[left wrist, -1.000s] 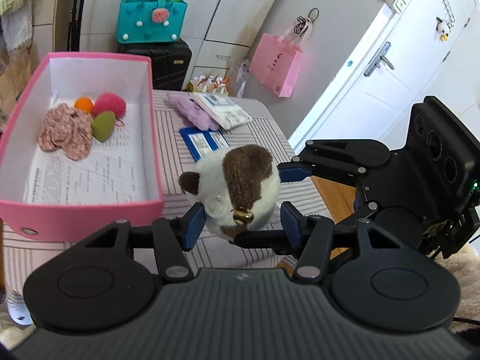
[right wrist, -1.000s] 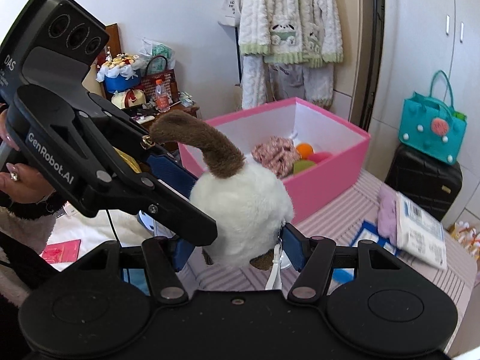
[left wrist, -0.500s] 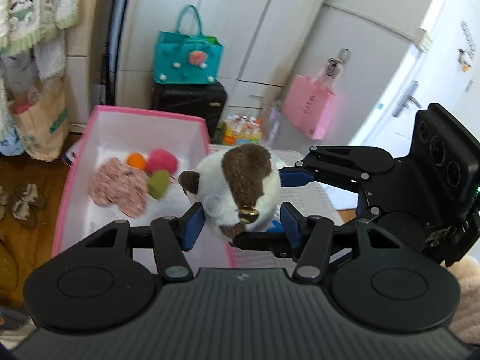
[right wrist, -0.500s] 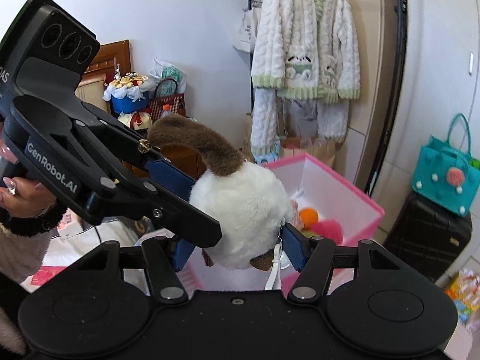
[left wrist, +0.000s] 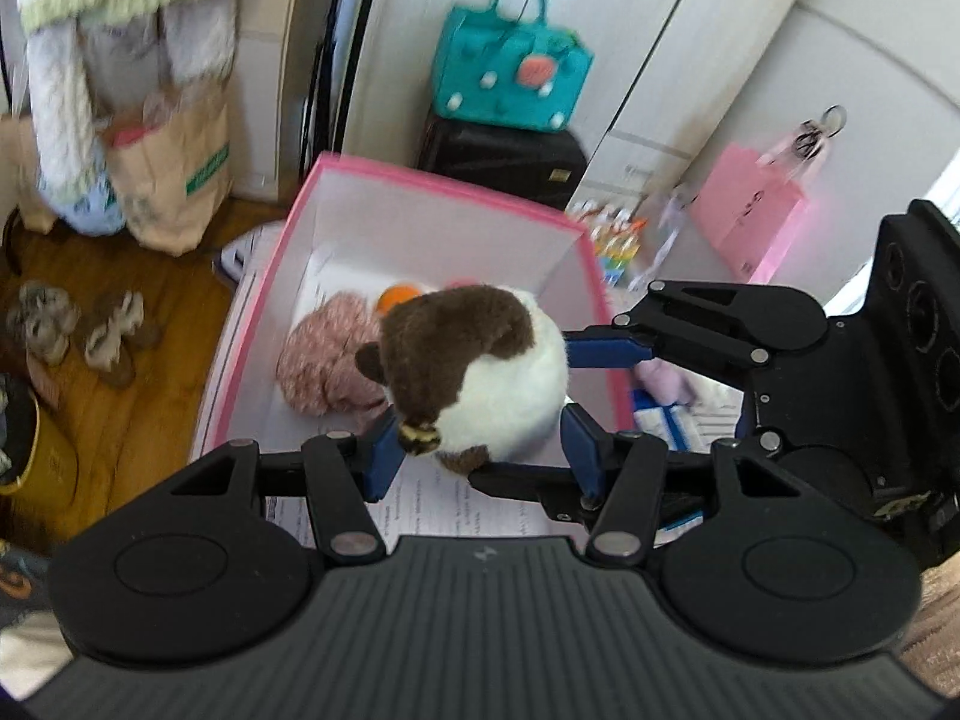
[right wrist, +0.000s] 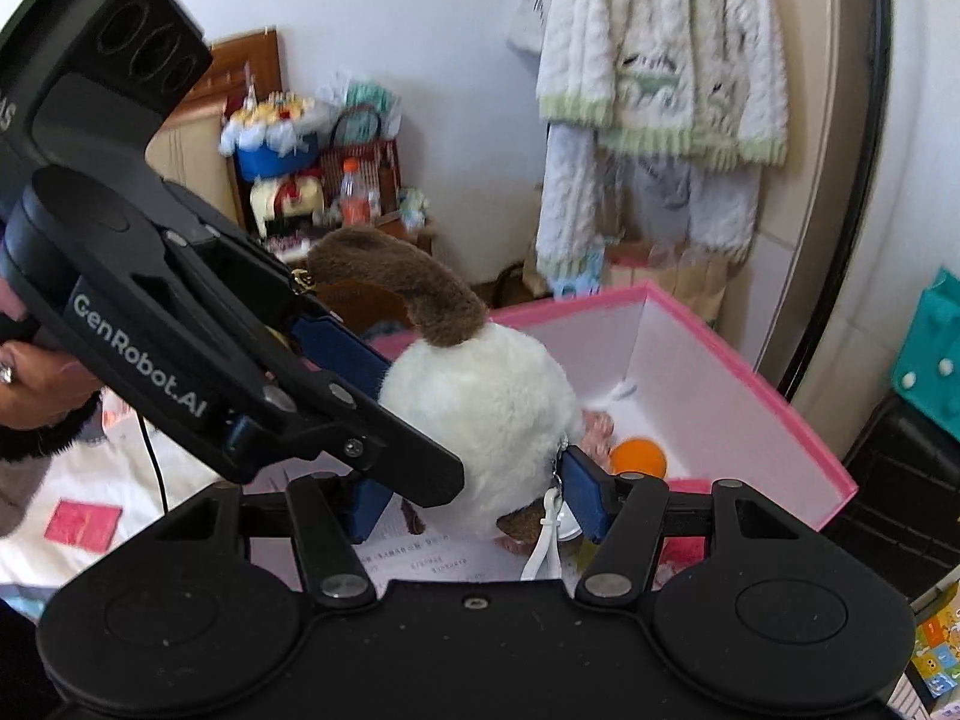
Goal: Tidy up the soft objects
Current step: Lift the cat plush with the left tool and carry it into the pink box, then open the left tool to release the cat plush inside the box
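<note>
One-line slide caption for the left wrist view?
Both grippers, left and right, hold a brown-and-white plush toy above the open pink storage box.

Both grippers, left gripper (left wrist: 477,450) and right gripper (right wrist: 474,495), are closed from crossing directions on one plush toy (left wrist: 480,372), jaws pressed against its sides.

Teal felt handbag (left wrist: 511,81) with pom-poms sits on a black hard-shell suitcase (left wrist: 503,161) against the white wardrobe doors (left wrist: 660,42). Pink paper gift bag (left wrist: 747,213) hangs further right. Cream knitted cardigan with green trim (right wrist: 660,66) hangs on the wall, brown paper bag (left wrist: 174,168) under it. Fluffy slippers (left wrist: 81,330) on the wooden floor (left wrist: 102,432). Orange-capped drink bottle (right wrist: 354,195) stands on a cluttered wooden shelf (right wrist: 360,228) beside a red wicker basket (right wrist: 360,159).
</note>
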The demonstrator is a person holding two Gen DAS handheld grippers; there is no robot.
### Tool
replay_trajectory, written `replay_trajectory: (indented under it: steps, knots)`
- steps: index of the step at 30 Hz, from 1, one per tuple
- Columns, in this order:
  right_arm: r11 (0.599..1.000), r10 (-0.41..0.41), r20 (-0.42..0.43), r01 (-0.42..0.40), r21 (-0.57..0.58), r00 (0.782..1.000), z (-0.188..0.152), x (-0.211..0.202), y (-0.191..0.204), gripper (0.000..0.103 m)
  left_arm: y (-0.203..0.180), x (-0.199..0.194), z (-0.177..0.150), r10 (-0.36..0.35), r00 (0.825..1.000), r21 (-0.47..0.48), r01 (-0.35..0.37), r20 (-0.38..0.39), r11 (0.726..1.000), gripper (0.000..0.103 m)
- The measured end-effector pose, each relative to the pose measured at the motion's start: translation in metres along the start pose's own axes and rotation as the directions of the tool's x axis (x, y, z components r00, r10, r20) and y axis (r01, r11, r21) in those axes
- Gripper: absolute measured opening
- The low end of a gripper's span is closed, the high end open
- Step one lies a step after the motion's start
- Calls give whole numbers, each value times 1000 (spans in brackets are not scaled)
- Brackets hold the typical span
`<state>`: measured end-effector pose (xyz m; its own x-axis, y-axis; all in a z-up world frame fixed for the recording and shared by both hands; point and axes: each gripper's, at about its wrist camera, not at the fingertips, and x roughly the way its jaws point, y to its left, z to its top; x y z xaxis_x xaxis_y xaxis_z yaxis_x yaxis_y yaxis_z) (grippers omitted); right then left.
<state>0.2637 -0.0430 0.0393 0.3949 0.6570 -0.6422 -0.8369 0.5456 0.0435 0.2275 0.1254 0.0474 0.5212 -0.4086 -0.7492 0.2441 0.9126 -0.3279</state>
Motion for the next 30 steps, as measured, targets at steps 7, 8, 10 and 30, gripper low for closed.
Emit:
replay_trajectory:
  steps: [7, 8, 10, 30]
  knots:
    - [1000, 3, -208, -4, -3, 978, -1, 34, -10, 64, 14, 42, 2, -11, 991, -43, 5, -137, 999, 54]
    - [1000, -3, -232, 0, -13, 973, 0, 37, -10, 63, 14, 46, 2, -8, 990, -40, 2, -144, 999, 54]
    - [999, -20, -266, 9, -40, 964, 2, 40, -10, 62, 14, 51, 3, -17, 988, -55, 9, -153, 998, 54]
    - [963, -200, -454, 90, -253, 868, -2, 51, -3, 60, 15, 66, 0, -107, 980, -133, 85, -167, 987, 55]
